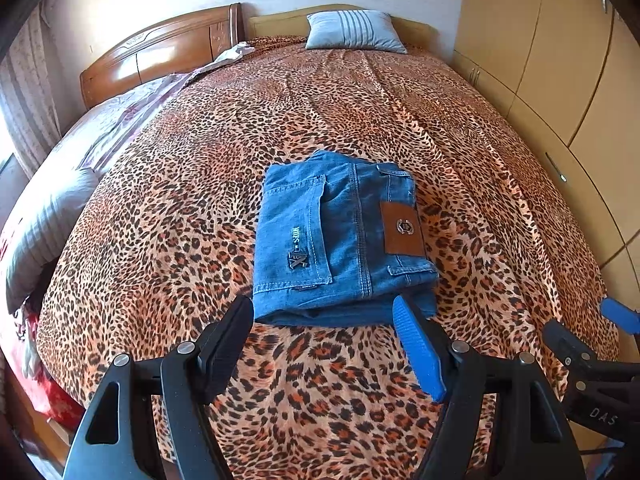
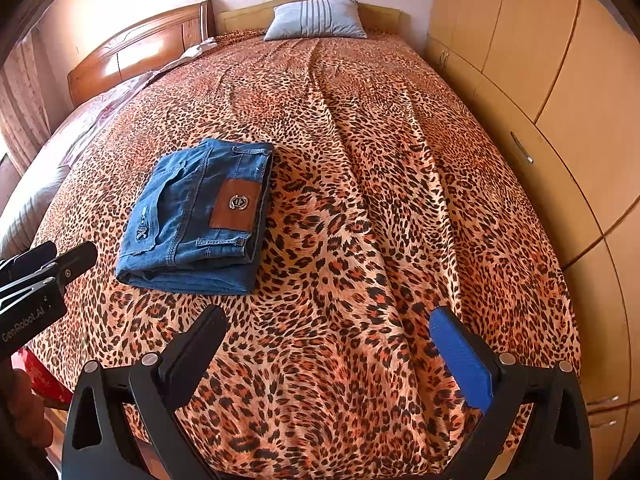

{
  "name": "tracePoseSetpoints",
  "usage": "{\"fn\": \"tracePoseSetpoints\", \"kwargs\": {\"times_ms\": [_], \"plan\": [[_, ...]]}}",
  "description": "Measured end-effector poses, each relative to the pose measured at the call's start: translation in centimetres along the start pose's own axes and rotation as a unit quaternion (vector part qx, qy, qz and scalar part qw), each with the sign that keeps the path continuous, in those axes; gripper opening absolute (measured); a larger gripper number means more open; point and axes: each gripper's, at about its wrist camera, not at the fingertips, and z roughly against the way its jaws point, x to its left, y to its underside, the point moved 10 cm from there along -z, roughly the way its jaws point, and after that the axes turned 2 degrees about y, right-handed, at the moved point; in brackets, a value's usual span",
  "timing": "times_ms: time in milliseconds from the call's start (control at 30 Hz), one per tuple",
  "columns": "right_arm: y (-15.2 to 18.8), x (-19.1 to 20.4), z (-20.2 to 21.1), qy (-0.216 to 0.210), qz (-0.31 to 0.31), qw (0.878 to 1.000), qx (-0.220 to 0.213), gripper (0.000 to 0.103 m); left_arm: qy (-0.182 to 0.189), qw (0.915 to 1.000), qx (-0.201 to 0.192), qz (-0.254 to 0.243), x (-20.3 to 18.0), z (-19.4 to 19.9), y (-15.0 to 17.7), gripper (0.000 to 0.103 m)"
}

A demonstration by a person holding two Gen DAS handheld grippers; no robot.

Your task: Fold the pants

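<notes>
Blue jeans (image 1: 340,236) lie folded into a compact rectangle on the leopard-print bedspread (image 1: 280,120), back pocket and brown leather patch (image 1: 402,230) facing up. My left gripper (image 1: 324,312) hovers just short of the near folded edge, open, with nothing between its fingers. In the right wrist view the same jeans (image 2: 196,216) sit up and to the left of my right gripper (image 2: 326,320), which is open over bare bedspread (image 2: 360,160), well apart from the cloth. The right gripper's blue fingertip (image 1: 620,314) shows at the left view's right edge.
A grey striped pillow (image 1: 354,32) rests at the headboard end. A second bed with pale bedding (image 1: 100,132) adjoins on the left. Beige wardrobe doors (image 2: 560,100) run close along the right side. A red item (image 1: 44,392) sits low at the left.
</notes>
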Motion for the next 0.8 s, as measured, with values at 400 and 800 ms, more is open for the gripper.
{"fn": "tracePoseSetpoints", "kwargs": {"times_ms": [400,800], "plan": [[0.07,-0.08,-0.2,0.001,0.001,1.0,0.003,0.102,0.004,1.0,0.004,-0.004,-0.15,-0.27,0.09,0.072],[0.19,-0.07,-0.35,0.004,0.004,1.0,0.007,0.102,0.008,0.9998,0.011,-0.014,-0.67,-0.84,0.92,0.071]]}}
